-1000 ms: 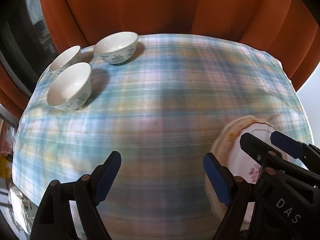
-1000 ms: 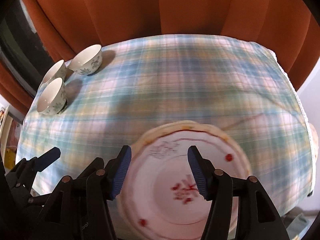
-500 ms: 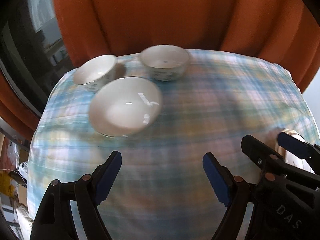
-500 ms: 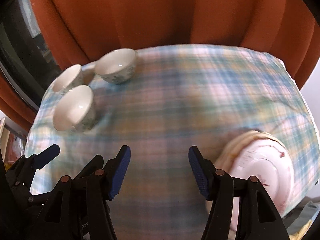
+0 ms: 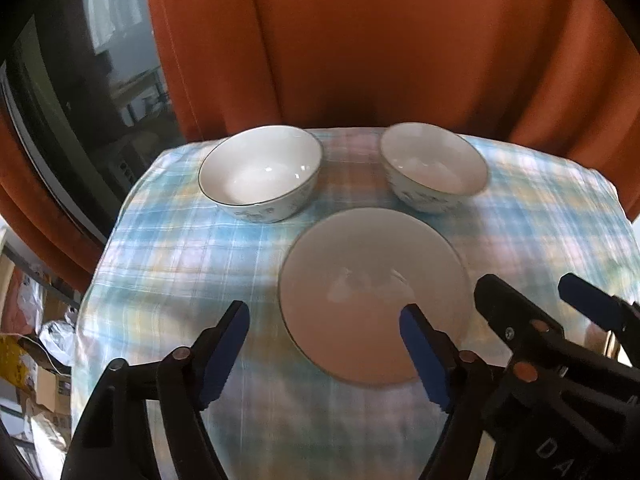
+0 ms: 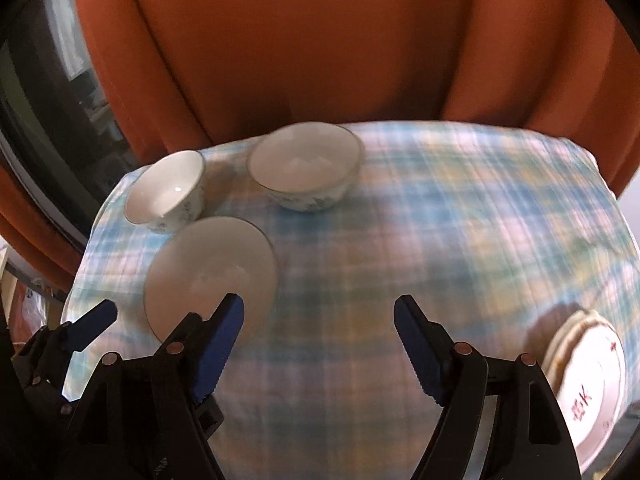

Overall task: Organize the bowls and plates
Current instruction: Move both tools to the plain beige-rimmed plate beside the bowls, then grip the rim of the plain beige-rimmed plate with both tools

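Three white bowls with a faint blue pattern stand on the plaid tablecloth [image 5: 168,264]. In the left wrist view the nearest bowl [image 5: 372,292] lies just ahead of my open left gripper [image 5: 324,344], its right finger over the near rim. Two more bowls [image 5: 262,174] [image 5: 434,166] stand behind it. The right wrist view shows the same bowls [image 6: 212,272] [image 6: 166,190] [image 6: 304,166] at the left. My right gripper [image 6: 318,340] is open and empty over bare cloth. A stack of plates [image 6: 588,380] with red marks lies at the right edge.
Orange curtains [image 5: 360,40] hang close behind the table's far edge. A dark window [image 5: 80,80] is at the left. Clutter lies on the floor beyond the table's left edge [image 5: 24,340]. The right gripper's black body [image 5: 560,360] shows beside my left gripper.
Both grippers have moved left and forward toward the bowls. The plate stack has slid from under the right gripper to the right edge of view. Both stayed open.
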A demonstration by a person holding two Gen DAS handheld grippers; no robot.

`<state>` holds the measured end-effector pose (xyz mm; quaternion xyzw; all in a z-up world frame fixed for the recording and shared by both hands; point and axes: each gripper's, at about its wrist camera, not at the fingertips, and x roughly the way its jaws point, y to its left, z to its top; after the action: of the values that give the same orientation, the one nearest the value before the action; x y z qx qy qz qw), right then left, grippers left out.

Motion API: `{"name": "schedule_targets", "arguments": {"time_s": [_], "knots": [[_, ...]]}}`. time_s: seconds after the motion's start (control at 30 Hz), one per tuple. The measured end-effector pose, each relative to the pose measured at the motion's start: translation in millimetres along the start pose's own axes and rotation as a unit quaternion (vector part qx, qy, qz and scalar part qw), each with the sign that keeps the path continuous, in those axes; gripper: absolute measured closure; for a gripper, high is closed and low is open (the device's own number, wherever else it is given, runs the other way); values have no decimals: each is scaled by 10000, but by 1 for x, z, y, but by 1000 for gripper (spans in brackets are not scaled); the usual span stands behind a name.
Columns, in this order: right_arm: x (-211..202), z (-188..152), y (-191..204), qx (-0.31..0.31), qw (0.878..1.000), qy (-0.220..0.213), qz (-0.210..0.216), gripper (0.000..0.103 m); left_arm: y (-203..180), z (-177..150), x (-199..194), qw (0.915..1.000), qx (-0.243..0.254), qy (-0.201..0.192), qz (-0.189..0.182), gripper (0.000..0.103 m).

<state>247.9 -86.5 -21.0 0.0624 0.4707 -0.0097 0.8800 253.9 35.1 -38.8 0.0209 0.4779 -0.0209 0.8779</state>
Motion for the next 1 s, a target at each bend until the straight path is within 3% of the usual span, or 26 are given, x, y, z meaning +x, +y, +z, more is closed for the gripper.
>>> {"name": "schedule_targets", "arguments": {"time_s": [0.2, 0.3, 0.57, 0.63, 1.0], "knots": [[31, 16, 17, 93, 9998, 125, -121, 23, 10, 13, 29, 9999, -16, 125, 23, 36], [46, 20, 21, 134, 9996, 228, -99, 28, 12, 18, 45, 9997, -33, 261, 26, 46], [79, 22, 21, 160, 9981, 598, -30, 64, 10, 19, 71, 9985, 13, 544, 27, 68], [83, 22, 21, 142, 9977, 665, -15, 78, 9, 19, 75, 9981, 21, 608, -1, 73], [80, 18, 17, 180, 9969, 762, -11, 79, 3, 18, 65, 9977, 159, 660, -88, 75]]}}
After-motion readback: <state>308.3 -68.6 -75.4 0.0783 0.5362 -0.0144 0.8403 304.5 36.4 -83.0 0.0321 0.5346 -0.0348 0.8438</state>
